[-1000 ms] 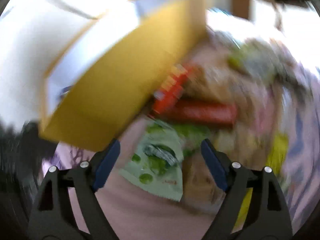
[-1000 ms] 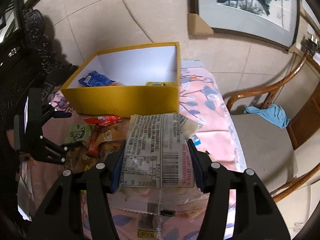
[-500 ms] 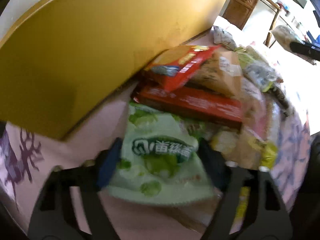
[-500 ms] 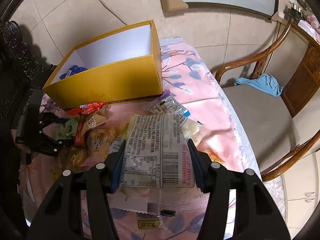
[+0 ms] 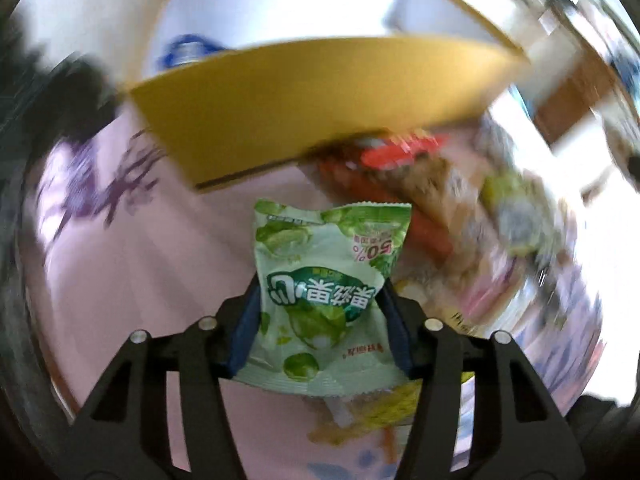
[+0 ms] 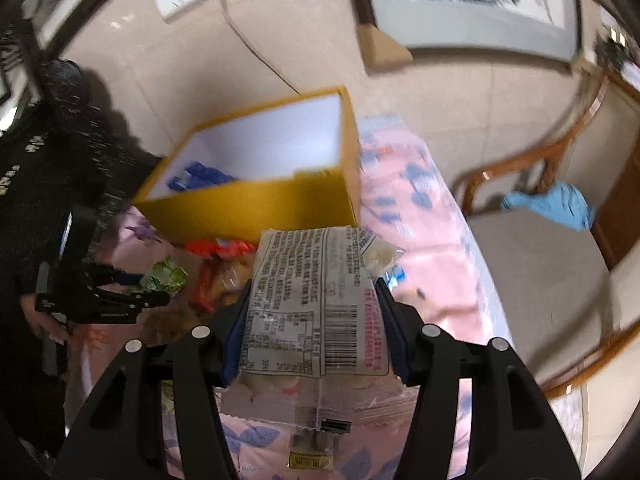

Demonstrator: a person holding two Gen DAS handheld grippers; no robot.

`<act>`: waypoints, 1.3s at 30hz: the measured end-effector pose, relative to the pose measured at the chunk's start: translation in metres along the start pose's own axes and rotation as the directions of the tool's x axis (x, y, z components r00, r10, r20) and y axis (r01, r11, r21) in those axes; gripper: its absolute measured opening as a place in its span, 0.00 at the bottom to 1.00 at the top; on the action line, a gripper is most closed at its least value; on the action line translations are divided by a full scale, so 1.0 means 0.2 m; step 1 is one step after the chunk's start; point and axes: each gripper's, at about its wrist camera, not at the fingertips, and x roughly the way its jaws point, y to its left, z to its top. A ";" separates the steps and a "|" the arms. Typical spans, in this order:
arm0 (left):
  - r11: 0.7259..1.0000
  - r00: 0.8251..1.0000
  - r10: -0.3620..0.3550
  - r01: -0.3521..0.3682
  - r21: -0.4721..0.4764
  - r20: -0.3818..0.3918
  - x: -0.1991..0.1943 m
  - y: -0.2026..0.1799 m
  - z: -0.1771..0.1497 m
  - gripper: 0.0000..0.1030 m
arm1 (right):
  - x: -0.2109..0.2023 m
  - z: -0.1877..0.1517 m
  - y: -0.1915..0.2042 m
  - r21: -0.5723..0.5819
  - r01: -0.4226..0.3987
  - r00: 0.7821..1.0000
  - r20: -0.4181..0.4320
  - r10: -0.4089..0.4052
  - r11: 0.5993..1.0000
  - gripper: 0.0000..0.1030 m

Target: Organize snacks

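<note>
The left gripper (image 5: 320, 320), whose jaws have just been closing, now pinches the green snack packet (image 5: 326, 296) by its two sides, so the packet hangs free above the pink tablecloth (image 5: 132, 280) and can be carried. The right gripper (image 6: 316, 332) is clamped on a larger clear bag (image 6: 316, 304) with its printed label facing up. Both bags are held just in front of the yellow box (image 6: 256, 208), I think because it is the place for the snacks; a blue packet (image 6: 200, 176) lies inside already, and more snacks (image 6: 220, 264) wait beside it.
</note>
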 end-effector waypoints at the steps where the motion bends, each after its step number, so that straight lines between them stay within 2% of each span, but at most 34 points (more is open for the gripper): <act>1: 0.999 1.000 0.017 -0.016 -0.051 0.026 -0.05 0.01 -0.03 0.54 | 0.00 0.03 -0.01 -0.011 -0.018 1.000 0.007 0.018 1.000 0.56; 3: 0.990 0.993 0.056 -0.042 -0.138 0.100 -0.16 0.00 -0.07 0.54 | 0.01 0.11 0.00 -0.036 -0.032 0.999 0.008 0.032 0.999 0.56; 4: 0.977 0.984 0.074 -0.040 -0.207 0.159 -0.24 -0.01 -0.10 0.54 | 0.02 0.15 0.00 -0.050 -0.038 0.999 0.012 0.039 0.998 0.56; 5: 0.969 0.978 0.086 -0.038 -0.242 0.192 -0.26 -0.08 -0.08 0.54 | 0.02 0.18 0.00 -0.062 -0.049 0.999 0.020 0.051 0.997 0.56; 7: 0.949 0.954 0.120 -0.030 -0.312 0.274 -0.37 -0.10 -0.09 0.54 | 0.03 0.25 0.03 -0.094 -0.062 0.997 0.034 0.065 0.994 0.56; 9: 0.944 0.948 0.151 -0.055 -0.325 0.279 -0.43 -0.10 -0.02 0.54 | 0.04 0.34 0.06 -0.120 -0.062 0.996 0.059 0.070 0.991 0.56; 12: 0.953 0.936 0.174 -0.081 -0.292 0.307 -0.43 -0.16 0.16 0.54 | 0.08 0.47 0.09 -0.133 -0.086 0.989 0.106 0.101 0.987 0.56; 14: 0.959 0.918 0.196 -0.107 -0.261 0.345 -0.44 -0.14 0.30 0.55 | 0.16 0.56 0.11 -0.144 -0.100 0.986 0.116 0.117 0.985 0.56; 19: 0.958 0.896 0.237 -0.151 -0.245 0.376 -0.34 -0.03 0.66 0.55 | 0.43 0.72 0.08 -0.164 -0.057 0.995 0.069 0.069 0.985 0.56; 24: 0.970 0.893 0.214 -0.146 -0.194 0.396 -0.26 -0.01 0.85 0.55 | 0.63 0.80 0.02 -0.157 -0.058 0.996 0.054 0.067 0.986 0.56; 27: 0.976 0.888 0.204 -0.151 -0.157 0.412 -0.23 -0.01 0.89 0.55 | 0.69 0.83 0.01 -0.168 -0.059 0.995 0.066 0.071 0.984 0.56; 31: 0.981 0.896 0.178 -0.131 -0.141 0.408 -0.16 -0.01 0.91 0.55 | 0.74 0.85 0.00 -0.168 -0.060 0.995 0.069 0.072 0.984 0.56; 32: 0.981 0.896 0.180 -0.137 -0.134 0.405 -0.14 -0.01 0.92 0.56 | 0.75 0.85 0.01 -0.177 -0.060 0.995 0.066 0.073 0.982 0.56; 33: 0.980 0.899 0.188 -0.148 -0.130 0.396 -0.13 -0.01 0.92 0.63 | 0.76 0.85 0.02 -0.186 -0.063 0.995 0.064 0.076 0.981 0.56; 34: 0.975 0.900 0.214 -0.174 -0.138 0.379 -0.11 -0.01 0.93 0.67 | 0.76 0.85 0.02 -0.197 -0.067 0.995 0.061 0.081 0.978 0.57; 35: 0.967 0.899 0.244 -0.199 -0.158 0.365 -0.10 -0.01 0.92 0.87 | 0.77 0.85 0.03 -0.212 -0.059 0.996 0.053 0.071 0.975 0.65; 36: 0.957 0.894 0.278 -0.224 -0.186 0.352 -0.09 0.00 0.91 0.98 | 0.76 0.84 0.04 -0.220 -0.025 0.997 0.063 0.040 0.975 0.74; 37: 0.938 0.879 0.326 -0.254 -0.237 0.347 -0.10 0.00 0.87 0.98 | 0.72 0.83 0.04 -0.223 0.013 0.996 0.093 0.009 0.975 0.92; 38: 0.934 0.878 0.332 -0.253 -0.254 0.344 -0.11 0.00 0.85 0.98 | 0.67 0.81 0.03 -0.231 0.024 0.991 0.132 0.007 0.973 0.99; 39: 0.933 0.880 0.327 -0.243 -0.265 0.344 -0.13 0.00 0.82 0.98 | 0.63 0.79 0.02 -0.241 0.021 0.990 0.141 0.014 0.970 0.99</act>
